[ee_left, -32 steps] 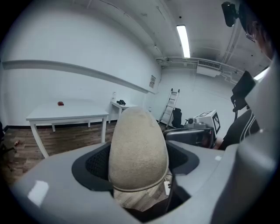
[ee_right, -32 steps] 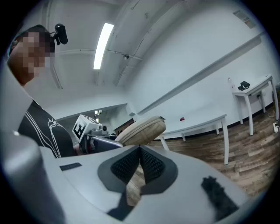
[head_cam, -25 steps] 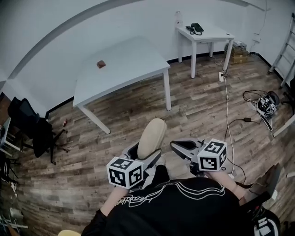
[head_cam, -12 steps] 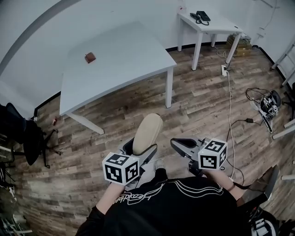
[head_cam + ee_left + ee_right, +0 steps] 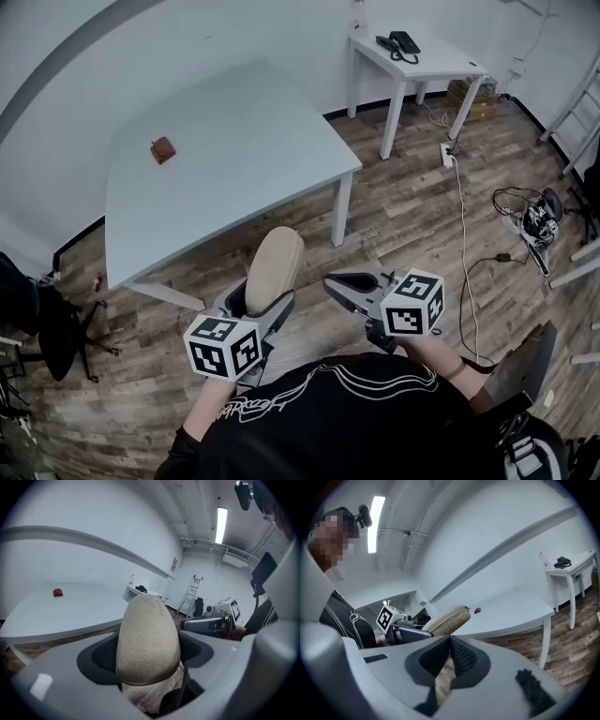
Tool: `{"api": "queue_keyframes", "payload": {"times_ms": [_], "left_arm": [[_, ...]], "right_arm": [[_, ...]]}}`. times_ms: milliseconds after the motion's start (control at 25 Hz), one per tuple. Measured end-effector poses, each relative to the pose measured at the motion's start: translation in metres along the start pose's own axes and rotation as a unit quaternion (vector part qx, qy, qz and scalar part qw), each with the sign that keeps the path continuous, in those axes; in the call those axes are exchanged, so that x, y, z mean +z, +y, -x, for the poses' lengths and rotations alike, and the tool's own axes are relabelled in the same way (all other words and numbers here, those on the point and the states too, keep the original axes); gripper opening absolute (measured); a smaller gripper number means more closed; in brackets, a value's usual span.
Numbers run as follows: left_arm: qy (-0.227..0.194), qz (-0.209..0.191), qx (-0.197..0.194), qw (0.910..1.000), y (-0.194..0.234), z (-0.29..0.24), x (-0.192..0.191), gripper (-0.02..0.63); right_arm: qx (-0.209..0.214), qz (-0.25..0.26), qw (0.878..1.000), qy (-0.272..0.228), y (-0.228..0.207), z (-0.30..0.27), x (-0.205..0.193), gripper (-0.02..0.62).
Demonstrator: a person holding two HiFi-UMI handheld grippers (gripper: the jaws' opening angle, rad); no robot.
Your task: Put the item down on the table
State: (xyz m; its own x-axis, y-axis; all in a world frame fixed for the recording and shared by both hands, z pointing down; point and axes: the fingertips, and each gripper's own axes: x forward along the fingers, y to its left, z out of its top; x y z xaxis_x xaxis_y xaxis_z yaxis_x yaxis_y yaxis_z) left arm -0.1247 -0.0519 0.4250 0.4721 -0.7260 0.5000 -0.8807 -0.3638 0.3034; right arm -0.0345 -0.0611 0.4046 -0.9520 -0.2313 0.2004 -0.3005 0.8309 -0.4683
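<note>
Left tongs: clenched on beige oval item. Right tongs: closed, empty. Counter, upper left: nearer than before; set-down likely soon.

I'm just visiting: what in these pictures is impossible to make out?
- Small reddish-brown object on the large white table: too small in every view to identify.
- Beige oval padded item: its lower end sinks between the left tongs, left gripper view.
- Black items on the small white side table, head view: too distant to name.
</note>
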Motion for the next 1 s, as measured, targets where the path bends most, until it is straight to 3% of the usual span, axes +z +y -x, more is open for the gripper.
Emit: {"api": "queue_keyframes", "payload": {"times_ms": [440,1000], "left_arm": [[0.006,0.02,0.015,0.9997,0.045,-0.045,0.018,0.376],[0.034,0.048,0.049,0.997,0.124,-0.153,0.079,0.376]], "right_arm": [[0.014,-0.016,1.0,0.02,-0.057,-0.036,0.008,0.008],[0.032,-0.031,0.998,0.049,-0.192,-0.104,0.07,0.008]]}}
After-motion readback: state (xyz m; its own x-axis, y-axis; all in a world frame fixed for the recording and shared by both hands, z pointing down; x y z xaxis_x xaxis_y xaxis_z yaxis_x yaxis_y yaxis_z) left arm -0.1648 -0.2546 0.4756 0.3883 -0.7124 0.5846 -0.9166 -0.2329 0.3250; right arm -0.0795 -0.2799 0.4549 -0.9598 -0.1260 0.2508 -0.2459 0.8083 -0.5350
